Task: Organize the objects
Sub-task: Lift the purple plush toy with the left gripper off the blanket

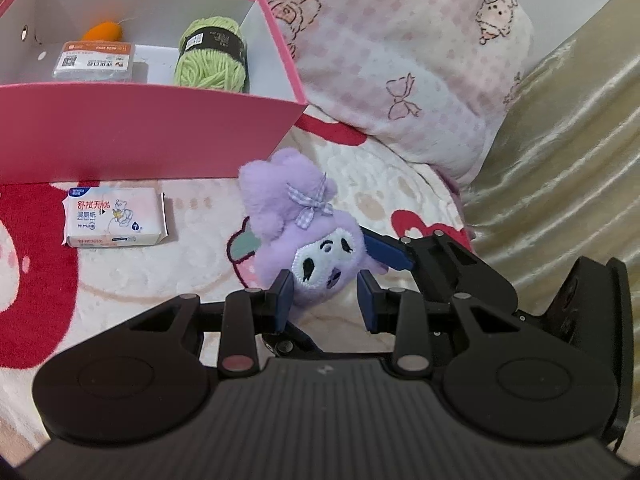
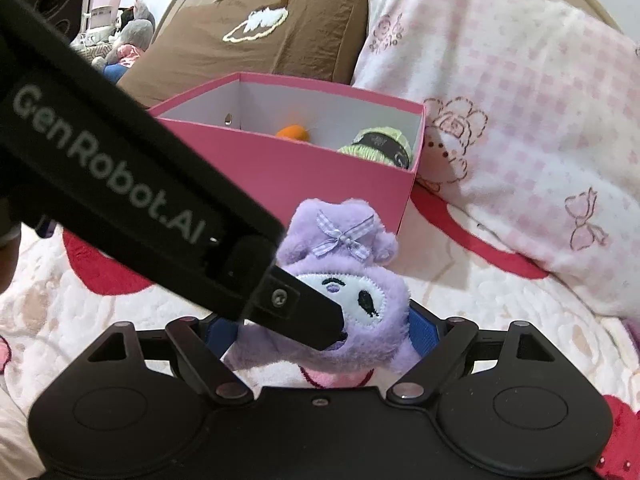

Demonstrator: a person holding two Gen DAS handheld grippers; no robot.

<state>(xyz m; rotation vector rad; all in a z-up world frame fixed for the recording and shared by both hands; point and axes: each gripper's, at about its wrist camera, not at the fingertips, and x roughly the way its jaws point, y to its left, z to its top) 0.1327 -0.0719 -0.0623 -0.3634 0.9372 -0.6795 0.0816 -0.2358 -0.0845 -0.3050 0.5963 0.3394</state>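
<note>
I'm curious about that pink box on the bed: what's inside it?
Inside the pink box lie a green yarn skein, an orange ball and a grey labelled packet. The near wall hides part of the floor.

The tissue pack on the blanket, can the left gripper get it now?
Probably not yet. The left gripper fingers are shut on the purple plush toy, so they're busy. Nothing lies on the tissue pack in front of the pink box.
</note>
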